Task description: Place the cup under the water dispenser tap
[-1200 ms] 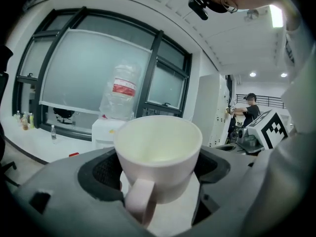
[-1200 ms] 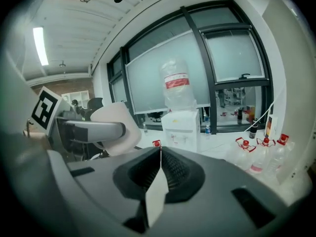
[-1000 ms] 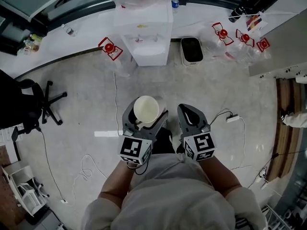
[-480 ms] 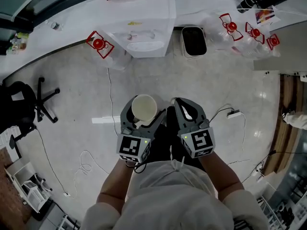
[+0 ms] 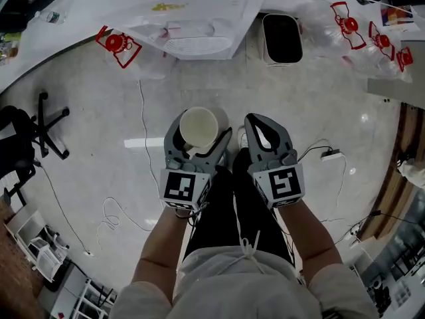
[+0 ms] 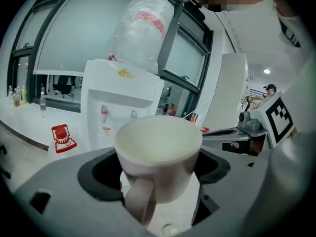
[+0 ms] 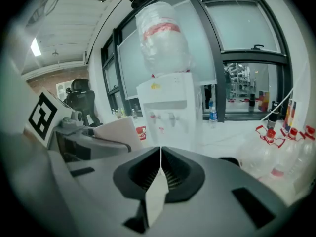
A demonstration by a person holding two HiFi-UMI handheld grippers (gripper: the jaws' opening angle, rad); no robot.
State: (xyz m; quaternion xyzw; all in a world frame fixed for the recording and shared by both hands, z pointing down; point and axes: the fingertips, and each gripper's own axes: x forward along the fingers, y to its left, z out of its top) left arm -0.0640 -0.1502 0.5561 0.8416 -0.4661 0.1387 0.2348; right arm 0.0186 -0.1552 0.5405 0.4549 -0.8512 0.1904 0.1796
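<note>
A white cup (image 5: 198,127) with its handle toward me sits upright between the jaws of my left gripper (image 5: 199,130), which is shut on its sides; in the left gripper view the cup (image 6: 159,154) fills the middle. My right gripper (image 5: 256,121) hangs just to the right of it, jaws shut together with nothing in them (image 7: 160,150). The white water dispenser (image 5: 199,18) stands ahead at the top edge, apart from both grippers. Its two taps (image 6: 104,113) show in the recess below a clear bottle (image 6: 140,31).
A dark bin (image 5: 281,38) stands right of the dispenser. Empty bottles with red caps (image 5: 372,35) lie at the far right, and one (image 5: 114,43) at the left. An office chair (image 5: 33,121), floor cables (image 5: 143,128) and a power strip (image 5: 330,155) lie around.
Both grippers have sunk and come nearer to the dispenser, which has slid toward the picture's top edge. The left grip on the cup is unchanged; the right jaws stay shut.
</note>
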